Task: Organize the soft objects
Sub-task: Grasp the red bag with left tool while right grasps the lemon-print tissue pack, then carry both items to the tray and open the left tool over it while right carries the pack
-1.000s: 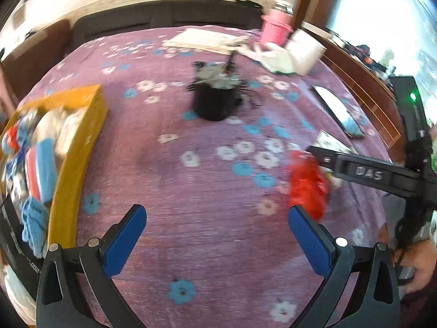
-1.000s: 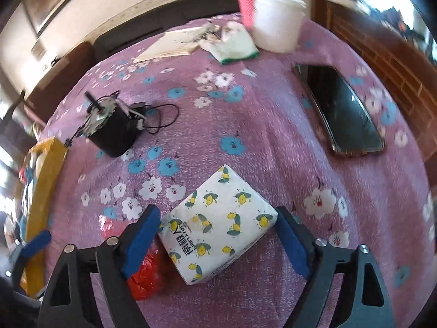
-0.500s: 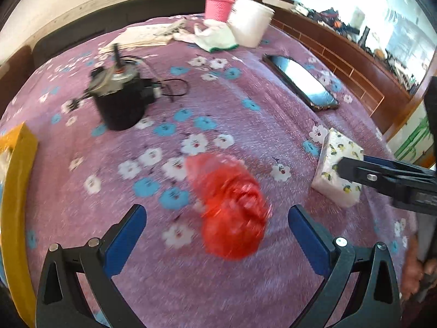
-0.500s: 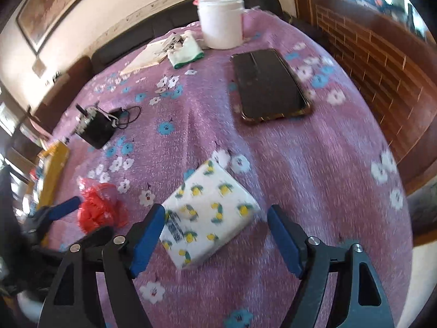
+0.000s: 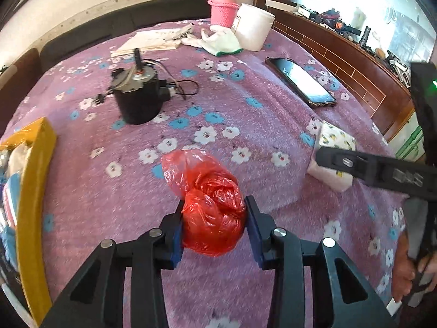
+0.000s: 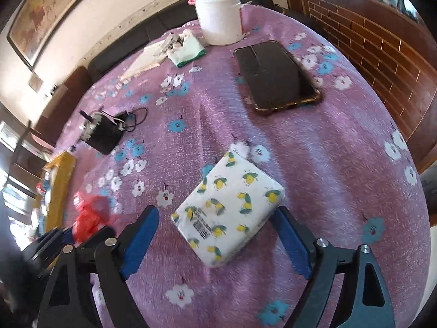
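A crumpled red plastic bag (image 5: 213,207) lies on the purple flowered cloth, and my left gripper (image 5: 214,228) is shut on it, blue pads pressing both sides. The bag also shows blurred in the right wrist view (image 6: 88,214). A white tissue pack with a lemon print (image 6: 229,205) lies on the cloth between the open fingers of my right gripper (image 6: 218,239), which do not touch it. The pack shows in the left wrist view (image 5: 331,158) behind the right gripper's finger. A yellow box (image 5: 32,199) holding soft items stands at the left.
A black motor with wires (image 5: 138,99) stands mid-table. A phone (image 6: 275,73) lies to the right. A white tub (image 6: 220,17), a pink bottle (image 5: 224,6), a white glove (image 5: 218,41) and papers (image 5: 153,41) are at the far side. A brick ledge (image 6: 382,41) borders the right.
My left gripper has swung right from the yellow box to the red bag and closed on it. My right gripper has moved in around the tissue pack, still open.
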A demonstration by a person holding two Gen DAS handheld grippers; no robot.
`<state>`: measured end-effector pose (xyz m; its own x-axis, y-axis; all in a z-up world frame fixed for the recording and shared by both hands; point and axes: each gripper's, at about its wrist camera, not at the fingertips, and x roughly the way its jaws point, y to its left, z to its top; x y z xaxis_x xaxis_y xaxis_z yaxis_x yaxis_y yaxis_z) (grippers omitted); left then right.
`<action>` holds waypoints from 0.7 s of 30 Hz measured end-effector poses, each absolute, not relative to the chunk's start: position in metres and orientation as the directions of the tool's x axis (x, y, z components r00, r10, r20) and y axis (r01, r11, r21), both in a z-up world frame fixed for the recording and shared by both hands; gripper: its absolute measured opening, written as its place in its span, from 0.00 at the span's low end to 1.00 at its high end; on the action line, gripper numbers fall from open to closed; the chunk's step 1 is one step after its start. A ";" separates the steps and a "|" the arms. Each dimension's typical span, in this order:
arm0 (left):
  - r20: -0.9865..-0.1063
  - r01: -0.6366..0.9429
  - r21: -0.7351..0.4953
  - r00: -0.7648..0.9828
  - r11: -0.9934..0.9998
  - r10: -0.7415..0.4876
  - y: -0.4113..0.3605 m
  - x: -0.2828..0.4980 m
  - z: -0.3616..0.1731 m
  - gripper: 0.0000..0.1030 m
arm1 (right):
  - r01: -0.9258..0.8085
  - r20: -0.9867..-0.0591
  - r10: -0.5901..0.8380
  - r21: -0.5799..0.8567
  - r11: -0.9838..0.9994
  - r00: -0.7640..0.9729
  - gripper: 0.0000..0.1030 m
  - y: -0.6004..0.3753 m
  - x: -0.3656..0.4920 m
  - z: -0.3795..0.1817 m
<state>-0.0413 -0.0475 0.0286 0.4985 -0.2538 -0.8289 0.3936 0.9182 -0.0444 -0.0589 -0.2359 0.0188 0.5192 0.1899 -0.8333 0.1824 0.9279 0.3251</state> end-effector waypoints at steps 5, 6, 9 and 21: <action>-0.816 0.364 -0.018 0.533 0.931 -0.225 -0.032 -0.058 0.036 0.37 | 0.198 -0.863 0.059 0.181 0.963 0.502 0.86 -0.217 -0.044 0.014; -0.811 0.354 -0.013 0.543 0.935 -0.217 -0.027 -0.061 0.038 0.37 | 0.185 -0.865 0.031 0.142 0.972 0.500 0.79 -0.212 -0.042 0.014; -0.796 0.323 -0.009 0.571 0.947 -0.202 -0.011 -0.070 0.045 0.37 | 0.150 -0.860 -0.016 0.071 0.986 0.511 0.60 -0.206 -0.045 0.015; -0.767 0.249 -0.095 0.599 0.964 -0.230 0.041 -0.093 0.053 0.37 | 0.039 -0.820 0.047 0.085 0.996 0.571 0.56 -0.175 -0.078 0.042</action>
